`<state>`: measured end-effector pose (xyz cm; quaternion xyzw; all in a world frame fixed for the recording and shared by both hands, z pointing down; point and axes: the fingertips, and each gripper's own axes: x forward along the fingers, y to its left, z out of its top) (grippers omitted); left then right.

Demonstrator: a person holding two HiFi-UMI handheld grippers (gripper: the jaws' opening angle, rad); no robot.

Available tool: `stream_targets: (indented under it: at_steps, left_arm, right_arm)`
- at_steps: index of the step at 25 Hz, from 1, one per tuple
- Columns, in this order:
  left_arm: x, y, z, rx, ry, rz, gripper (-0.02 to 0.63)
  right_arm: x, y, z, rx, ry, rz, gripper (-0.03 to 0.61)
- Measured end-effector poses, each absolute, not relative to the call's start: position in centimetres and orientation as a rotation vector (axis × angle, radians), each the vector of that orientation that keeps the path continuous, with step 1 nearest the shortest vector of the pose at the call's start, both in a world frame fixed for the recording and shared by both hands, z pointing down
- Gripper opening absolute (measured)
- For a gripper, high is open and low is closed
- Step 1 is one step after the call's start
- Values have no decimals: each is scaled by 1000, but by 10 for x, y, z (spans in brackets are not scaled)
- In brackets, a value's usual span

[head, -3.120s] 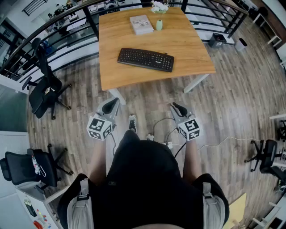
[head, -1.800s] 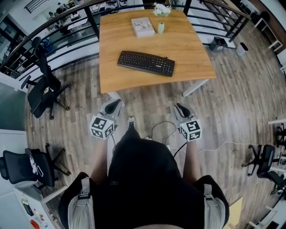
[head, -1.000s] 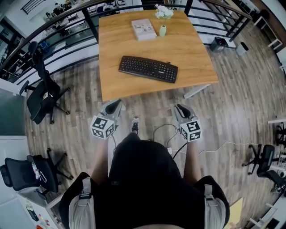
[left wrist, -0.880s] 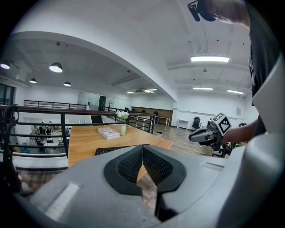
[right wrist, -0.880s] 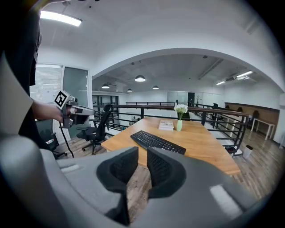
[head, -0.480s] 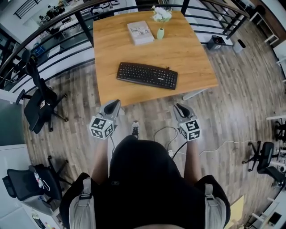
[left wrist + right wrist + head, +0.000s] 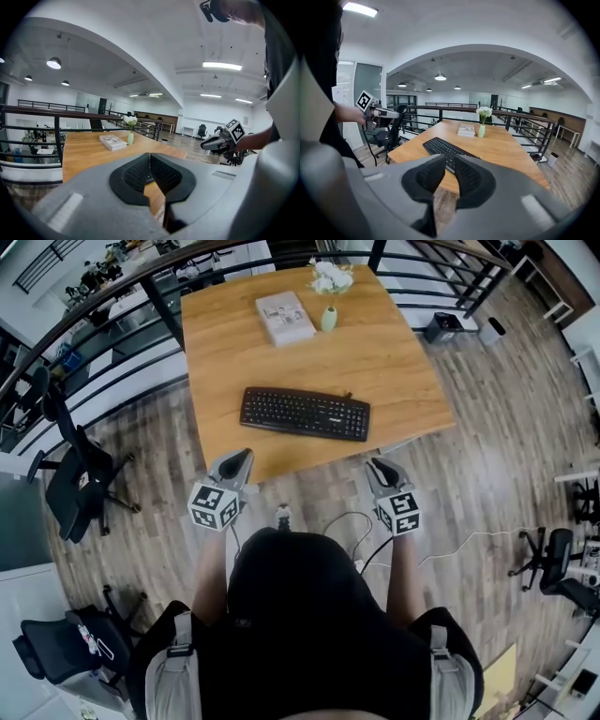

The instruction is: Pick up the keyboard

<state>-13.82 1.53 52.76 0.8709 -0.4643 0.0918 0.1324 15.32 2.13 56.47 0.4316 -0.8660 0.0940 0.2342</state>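
Keyboard: the black keyboard [image 7: 305, 414] is lying flat on the near half of the wooden table [image 7: 403, 352], slightly in from the near edge with its long side running roughly along it. Nothing is touching it.
Left gripper: the left gripper [image 7: 242, 459] is hovering at the table's near edge, below the keyboard's left end and apart from it. Its jaws are resting together with nothing between them.
Right gripper: the right gripper [image 7: 374, 465] is hovering over the floor [image 7: 506, 390], just short of the near edge, close to the keyboard's right end. Its jaws are also pressing together on nothing, and the keyboard is showing beyond them.
Person: the person is standing at the near side of the table, holding one gripper in each hand.
Far end of table: a book [image 7: 285, 317] is lying flat, and a pale green vase [image 7: 329, 319] holding white flowers is standing upright just beside it.
Surroundings: a black railing [image 7: 141, 273] is running behind the table, and a black office chair [image 7: 70, 486] is standing at the left.
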Motion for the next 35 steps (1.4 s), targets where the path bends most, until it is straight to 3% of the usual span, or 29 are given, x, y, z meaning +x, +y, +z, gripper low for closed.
stream_targets:
  at_steps: [35]
  left_arm:
    - [-227,-66,552,2526,-1288,290,15]
  right_arm:
    - [65,-44,587,1222,-2317,290,66]
